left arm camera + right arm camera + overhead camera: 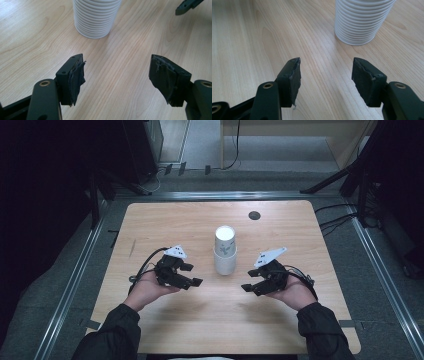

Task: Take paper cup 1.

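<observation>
— Start with the biggest thing. What is under you?

— A wooden table [150, 220], pale, with a small dark round hole [254, 215] near its far edge. I hold both tools low over the near half of it.

— And the thing you are working at?

— A stack of white cups [225, 251], standing upright near the middle of the table. The top one has a small printed pattern on its side. The lower part is a column of ribbed rims, one over another.

— Where does the stack stand relative to your jaws?

— Between my two tools and a little farther off than their tips. My left gripper [194, 274] is left of it and points toward its base. In the left gripper view the stack rises ahead of the jaws and left of their gap, well clear of both tips. My right gripper [249, 280] is on the other side and points inward too. In the right gripper view the stack stands ahead and to the right, roughly over the right jaw, again apart from it. Neither tool touches the cups.

— How do the jaws stand?

— Both pairs are parted, with bare wood showing in each gap and nothing gripped.

— Anything smaller?

— The black pads [77, 77] on the left gripper are frayed and peeling at their edges; the right gripper's look cracked along the top.
</observation>
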The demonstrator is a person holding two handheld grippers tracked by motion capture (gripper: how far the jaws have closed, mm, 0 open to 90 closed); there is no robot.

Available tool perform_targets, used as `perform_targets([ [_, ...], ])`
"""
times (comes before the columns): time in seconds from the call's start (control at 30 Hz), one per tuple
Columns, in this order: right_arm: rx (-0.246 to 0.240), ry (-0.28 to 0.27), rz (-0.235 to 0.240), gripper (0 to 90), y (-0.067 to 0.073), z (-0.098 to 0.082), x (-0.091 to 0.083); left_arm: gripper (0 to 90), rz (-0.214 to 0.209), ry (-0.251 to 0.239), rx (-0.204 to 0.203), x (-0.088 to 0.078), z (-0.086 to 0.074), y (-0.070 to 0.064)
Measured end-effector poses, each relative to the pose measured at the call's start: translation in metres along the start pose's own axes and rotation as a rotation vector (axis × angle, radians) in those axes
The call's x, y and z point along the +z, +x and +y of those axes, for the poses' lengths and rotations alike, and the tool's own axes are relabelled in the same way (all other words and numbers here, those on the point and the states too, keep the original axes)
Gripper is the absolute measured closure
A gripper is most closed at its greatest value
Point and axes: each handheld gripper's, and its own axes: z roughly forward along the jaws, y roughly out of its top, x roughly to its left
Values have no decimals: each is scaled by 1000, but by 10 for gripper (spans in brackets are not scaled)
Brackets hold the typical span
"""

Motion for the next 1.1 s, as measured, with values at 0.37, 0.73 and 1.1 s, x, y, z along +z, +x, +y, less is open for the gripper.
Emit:
perform_targets([
  [0.37,34,-35,11,390,-8,-1,-10,287,-26,-10,27,-2,-1,-3],
  [0.73,-16,8,15,353,-18,24,-24,293,-25,-28,12,-4,-1,-2],
  [1.1,-38,-4,11,329,-38,58,-33,294,-45,-12,17,1,-1,-5],
])
